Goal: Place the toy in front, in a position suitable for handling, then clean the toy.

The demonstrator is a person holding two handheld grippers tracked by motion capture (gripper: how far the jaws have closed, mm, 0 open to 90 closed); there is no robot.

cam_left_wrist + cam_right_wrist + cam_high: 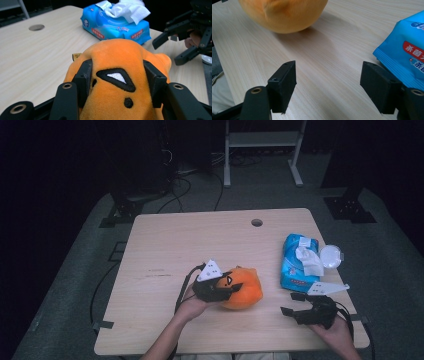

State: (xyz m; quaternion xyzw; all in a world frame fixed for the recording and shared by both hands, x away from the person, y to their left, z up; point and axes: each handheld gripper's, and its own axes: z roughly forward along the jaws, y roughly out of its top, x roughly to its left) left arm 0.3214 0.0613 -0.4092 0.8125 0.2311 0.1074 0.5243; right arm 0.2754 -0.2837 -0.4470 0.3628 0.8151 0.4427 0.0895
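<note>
An orange plush toy (246, 289) with black and white stitched markings rests on the wooden table (165, 250), left of centre near the front. My left gripper (231, 285) comes at it from the left and is shut on it. In the left gripper view the two jaws press into both sides of the plush toy (112, 52). My right gripper (288, 303) hovers open near the front right edge with nothing between its jaws. In the right gripper view (329, 75) bare wood lies between the jaws, with the plush toy (284, 12) beyond.
A blue pack of wet wipes (295, 270) lies at the right, a white wipe (310, 260) pulled out of its top, and a round clear lid (331, 256) is beside it. A cable hole (256, 222) sits near the far edge. The open right gripper (167, 52) is close to the pack.
</note>
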